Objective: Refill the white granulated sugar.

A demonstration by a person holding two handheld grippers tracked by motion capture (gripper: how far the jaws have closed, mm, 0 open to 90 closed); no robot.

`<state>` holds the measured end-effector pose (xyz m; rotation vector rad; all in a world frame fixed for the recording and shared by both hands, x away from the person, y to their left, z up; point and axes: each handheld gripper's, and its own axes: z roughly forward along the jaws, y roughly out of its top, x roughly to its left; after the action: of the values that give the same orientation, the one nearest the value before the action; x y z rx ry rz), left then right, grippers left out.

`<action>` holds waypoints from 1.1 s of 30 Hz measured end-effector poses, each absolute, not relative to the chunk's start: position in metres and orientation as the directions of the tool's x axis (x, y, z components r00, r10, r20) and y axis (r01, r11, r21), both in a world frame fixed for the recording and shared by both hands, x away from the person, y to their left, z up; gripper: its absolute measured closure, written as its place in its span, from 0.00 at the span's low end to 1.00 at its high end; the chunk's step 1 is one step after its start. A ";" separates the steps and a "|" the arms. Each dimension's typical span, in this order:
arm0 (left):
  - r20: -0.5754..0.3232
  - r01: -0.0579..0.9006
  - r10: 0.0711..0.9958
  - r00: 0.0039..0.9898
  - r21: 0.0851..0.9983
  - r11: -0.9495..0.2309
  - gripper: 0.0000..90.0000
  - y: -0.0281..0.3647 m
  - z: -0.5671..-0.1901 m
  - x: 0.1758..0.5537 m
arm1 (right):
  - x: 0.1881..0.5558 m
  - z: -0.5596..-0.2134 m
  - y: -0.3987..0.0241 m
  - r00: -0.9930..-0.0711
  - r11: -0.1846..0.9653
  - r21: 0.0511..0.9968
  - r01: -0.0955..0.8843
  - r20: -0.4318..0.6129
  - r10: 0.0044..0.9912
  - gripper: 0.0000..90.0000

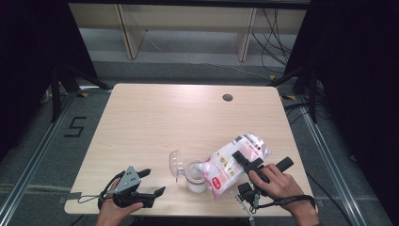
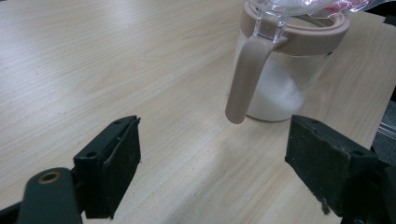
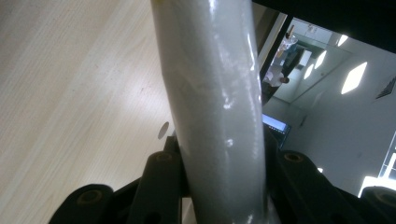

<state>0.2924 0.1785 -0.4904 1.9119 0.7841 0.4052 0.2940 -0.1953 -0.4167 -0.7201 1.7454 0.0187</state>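
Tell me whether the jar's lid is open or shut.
Open. The clear lid is flipped back off the jar, leaving its mouth uncovered, and the bag held by the right gripper is tipped toward that mouth.

Pale wood-grain table (image 1: 155, 122) with rounded corners and a dark round cable hole (image 1: 227, 97) near its far edge. Beyond, light wooden shelf frame (image 1: 188, 28), loose black cables (image 1: 275, 37) on grey floor. Black "5" floor marking (image 1: 75, 127) at left.
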 end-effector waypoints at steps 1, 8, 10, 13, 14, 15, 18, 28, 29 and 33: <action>-0.058 0.345 0.675 0.735 0.890 -0.299 0.19 0.178 -0.491 0.292 | 0.294 -0.417 -0.195 -0.123 0.811 -0.348 -0.470 -0.884 -0.451 0.80; -0.037 0.325 0.664 0.747 0.892 -0.315 0.19 0.179 -0.490 0.294 | 0.293 -0.416 -0.195 -0.112 0.807 -0.345 -0.478 -0.888 -0.446 0.80; -0.052 0.343 0.676 0.735 0.889 -0.305 0.19 0.179 -0.490 0.292 | 0.293 -0.416 -0.195 -0.114 0.809 -0.343 -0.477 -0.889 -0.444 0.80; -0.054 0.344 0.678 0.733 0.889 -0.302 0.19 0.178 -0.490 0.292 | 0.294 -0.416 -0.195 -0.114 0.809 -0.344 -0.476 -0.888 -0.445 0.80; -0.053 0.344 0.678 0.733 0.889 -0.303 0.19 0.179 -0.490 0.292 | 0.293 -0.416 -0.195 -0.114 0.810 -0.343 -0.476 -0.889 -0.443 0.80; -0.053 0.344 0.678 0.733 0.889 -0.303 0.19 0.179 -0.490 0.292 | 0.293 -0.416 -0.195 -0.114 0.810 -0.343 -0.476 -0.889 -0.443 0.80; -0.053 0.344 0.678 0.733 0.889 -0.302 0.19 0.179 -0.490 0.292 | 0.293 -0.415 -0.194 -0.120 0.808 -0.346 -0.478 -0.885 -0.450 0.80; -0.063 0.344 0.675 0.735 0.893 -0.292 0.19 0.178 -0.491 0.293 | 0.291 -0.416 -0.194 -0.141 0.825 -0.313 -0.470 -0.896 -0.421 0.81; -0.063 0.344 0.675 0.735 0.893 -0.292 0.19 0.178 -0.491 0.293 | 0.291 -0.416 -0.194 -0.141 0.825 -0.313 -0.470 -0.896 -0.421 0.81; -0.061 0.343 0.675 0.735 0.893 -0.293 0.19 0.178 -0.491 0.293 | 0.291 -0.416 -0.195 -0.147 0.828 -0.306 -0.470 -0.898 -0.415 0.81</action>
<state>0.2928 0.1784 -0.4908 1.9028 0.7825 0.4026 0.2911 -0.1948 -0.4163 -0.6820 1.7664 0.0548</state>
